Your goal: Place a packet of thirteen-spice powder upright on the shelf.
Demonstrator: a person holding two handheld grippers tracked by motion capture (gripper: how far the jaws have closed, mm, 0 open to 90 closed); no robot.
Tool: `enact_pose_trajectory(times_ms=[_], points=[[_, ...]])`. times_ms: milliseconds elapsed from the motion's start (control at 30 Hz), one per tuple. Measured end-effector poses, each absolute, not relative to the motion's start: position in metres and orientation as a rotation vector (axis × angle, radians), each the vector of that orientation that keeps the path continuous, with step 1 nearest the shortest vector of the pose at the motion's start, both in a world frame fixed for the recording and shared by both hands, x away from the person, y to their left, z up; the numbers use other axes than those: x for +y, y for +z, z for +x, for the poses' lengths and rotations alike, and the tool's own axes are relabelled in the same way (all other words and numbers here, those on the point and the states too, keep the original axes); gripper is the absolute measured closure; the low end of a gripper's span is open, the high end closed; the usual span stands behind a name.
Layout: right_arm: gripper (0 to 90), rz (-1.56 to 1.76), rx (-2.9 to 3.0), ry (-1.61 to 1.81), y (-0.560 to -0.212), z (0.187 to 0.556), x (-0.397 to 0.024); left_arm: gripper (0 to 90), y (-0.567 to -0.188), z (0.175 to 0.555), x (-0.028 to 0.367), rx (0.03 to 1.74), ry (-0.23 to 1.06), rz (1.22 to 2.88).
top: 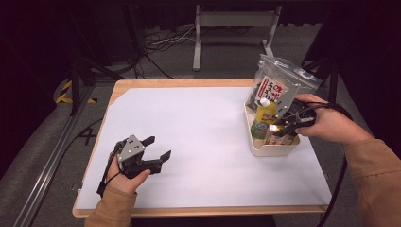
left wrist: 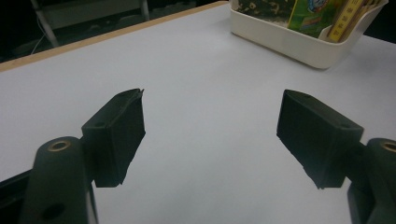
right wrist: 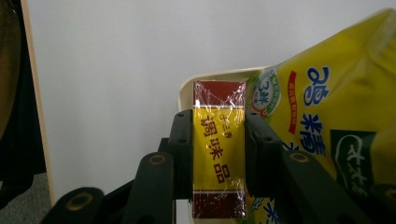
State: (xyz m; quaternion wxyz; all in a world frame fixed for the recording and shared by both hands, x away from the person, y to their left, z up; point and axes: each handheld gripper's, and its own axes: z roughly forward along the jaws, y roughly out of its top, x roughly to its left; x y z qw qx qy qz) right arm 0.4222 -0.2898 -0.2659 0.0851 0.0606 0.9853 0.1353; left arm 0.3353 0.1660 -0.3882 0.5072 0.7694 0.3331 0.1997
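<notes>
A person is sitting at a wooden table (top: 142,84) covered by a white sheet (top: 198,142), holding a two-jaw gripper in each hand; at the left of the high view, the left gripper (top: 158,149) is resting low over the bare sheet, well apart from everything else; its jaws are standing wide open with nothing between them.

Moving right across the sheet, a cream plastic basket (top: 274,149) is sitting near the table's right edge; inside it are standing a yellow-green pouch with a white cap (top: 263,116), a clear zip bag of dark snacks (top: 279,85) rising behind, and a small yellow and dark red cellophane-wrapped box (right wrist: 218,154) at the near end.

At the far right, the right gripper (top: 280,126) is reaching into the basket; in the right gripper view its jaws are pressing on both long sides of the box, gripping it around the middle; the pouch is leaning against the outer face of one jaw.

The step in hand appears to be lifting the box out; doing it well likely means keeping the squeeze steady on the slippery wrap, drawing straight up so the pouch is not dragged along, and clearing the basket rim before moving sideways.
</notes>
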Motion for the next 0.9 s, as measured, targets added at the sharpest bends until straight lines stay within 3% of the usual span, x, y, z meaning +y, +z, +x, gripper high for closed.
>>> enact_pose_trajectory(times_ms=[900], points=[[66.2, 0.073, 2.893, 0.270, -0.288, 0.421, -0.288, 24.1, -0.389, 0.337, 0.165, 0.800, 0.467, 1.858]])
